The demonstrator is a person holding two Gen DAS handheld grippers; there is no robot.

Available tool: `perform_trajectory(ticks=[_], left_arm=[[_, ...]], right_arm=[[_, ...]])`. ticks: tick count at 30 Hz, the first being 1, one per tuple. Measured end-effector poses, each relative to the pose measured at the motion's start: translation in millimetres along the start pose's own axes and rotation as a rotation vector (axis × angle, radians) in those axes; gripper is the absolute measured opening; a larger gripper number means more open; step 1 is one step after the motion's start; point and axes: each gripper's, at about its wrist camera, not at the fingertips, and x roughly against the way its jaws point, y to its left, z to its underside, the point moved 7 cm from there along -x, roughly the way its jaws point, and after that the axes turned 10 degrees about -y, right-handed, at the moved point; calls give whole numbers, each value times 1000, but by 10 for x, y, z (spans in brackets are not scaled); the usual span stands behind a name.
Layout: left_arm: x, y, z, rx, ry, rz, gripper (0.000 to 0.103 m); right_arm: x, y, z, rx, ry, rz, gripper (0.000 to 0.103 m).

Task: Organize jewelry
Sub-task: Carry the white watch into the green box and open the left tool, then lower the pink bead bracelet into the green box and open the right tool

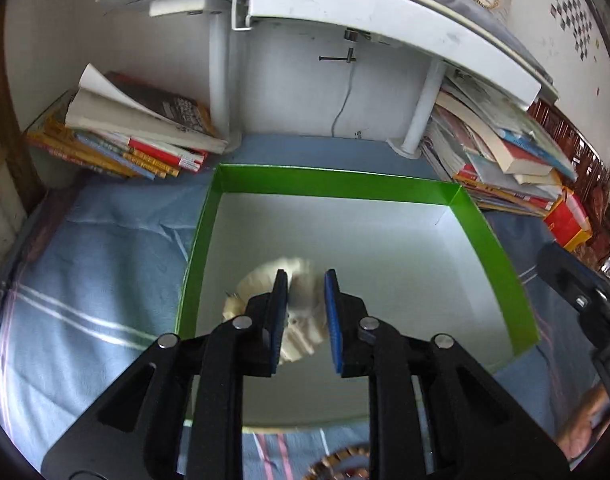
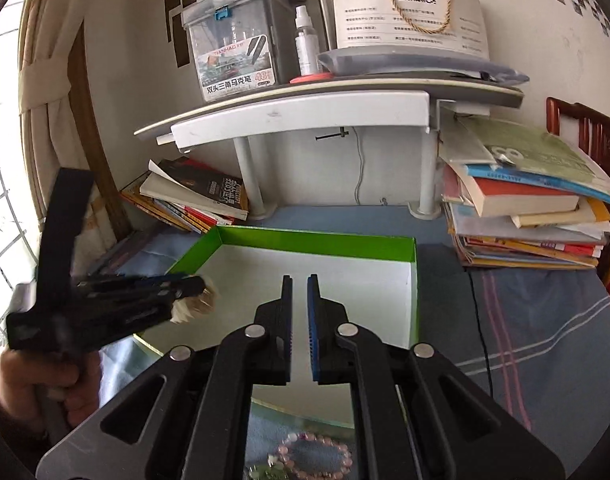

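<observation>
A shallow box with green walls point(image 1: 333, 178) and a white floor lies on the blue striped cloth. My left gripper point(image 1: 305, 276) hangs over its left part with its blue pads apart. A cream bead bracelet point(image 1: 301, 344), blurred, sits under and between the fingers, mostly against the left one. In the right wrist view the same bracelet point(image 2: 185, 310) shows at the tip of the left gripper point(image 2: 201, 286), held in a hand. My right gripper point(image 2: 300, 280) points into the green box point(image 2: 317, 238) with a narrow gap and nothing between its pads.
A pink bead bracelet point(image 2: 313, 456) lies on the cloth just before the box. A brown bead bracelet point(image 1: 337, 464) lies near it. Book stacks stand at the back left point(image 1: 137, 136) and back right point(image 1: 505, 152). A white shelf point(image 1: 345, 4) overhangs the back.
</observation>
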Motion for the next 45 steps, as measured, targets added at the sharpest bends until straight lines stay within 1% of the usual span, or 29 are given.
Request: perform_trajectory(ticks=[1, 2, 3, 4, 6, 8, 9, 10, 11, 13, 16, 20, 26, 28, 30, 33, 35, 39, 45], left_arm=[[9, -23, -11, -19, -16, 7, 71], [40, -34, -32, -35, -45, 7, 85], [94, -35, -62, -49, -85, -2, 91], [162, -31, -82, -62, -123, -15, 91], [304, -18, -80, -68, -150, -23, 91], [484, 39, -57, -42, -185, -25, 91], [612, 82, -18, -19, -212, -28, 92], [696, 104, 12, -4, -229, -32, 94], [815, 146, 70, 18, -253, -36, 94], [1005, 215, 178, 51, -287, -48, 95], [1267, 280, 378, 100, -325, -59, 95], [1557, 292, 582, 112, -355, -71, 95], [1896, 175, 865, 43, -360, -91, 96], [1967, 140, 948, 42, -356, -71, 97], [2005, 129, 1007, 43, -353, -75, 97], [2030, 130, 1068, 47, -351, -79, 97], [2025, 142, 1096, 49, -341, -80, 97], [2064, 182, 1119, 54, -345, -86, 97], [2092, 168, 1130, 53, -339, -76, 97]], right_arm=[[44, 9, 43, 5, 14, -11, 40], [122, 18, 102, 9, 19, -22, 50], [188, 17, 158, 17, 21, -17, 57], [228, 12, 233, 29, 43, -11, 58], [275, -2, 460, 48, 136, -16, 58], [310, -97, 657, 63, 204, 24, 57], [315, -156, 733, 66, 227, 45, 54], [314, -222, 810, 64, 253, 64, 47], [302, -278, 879, 57, 279, 74, 43], [247, -370, 1028, 48, 346, 92, 29], [149, -362, 1141, 49, 397, 87, 19], [45, -286, 1212, 68, 433, 79, 18], [-47, -181, 1322, 99, 496, 74, 17], [-57, -178, 1316, 107, 494, 82, 11], [-75, -180, 1311, 111, 494, 79, 8], [-78, -177, 1301, 115, 489, 79, 8], [-56, -191, 1238, 116, 454, 88, 8], [141, -55, 1053, 121, 385, 58, 8], [395, 201, 549, 153, 252, 18, 8]])
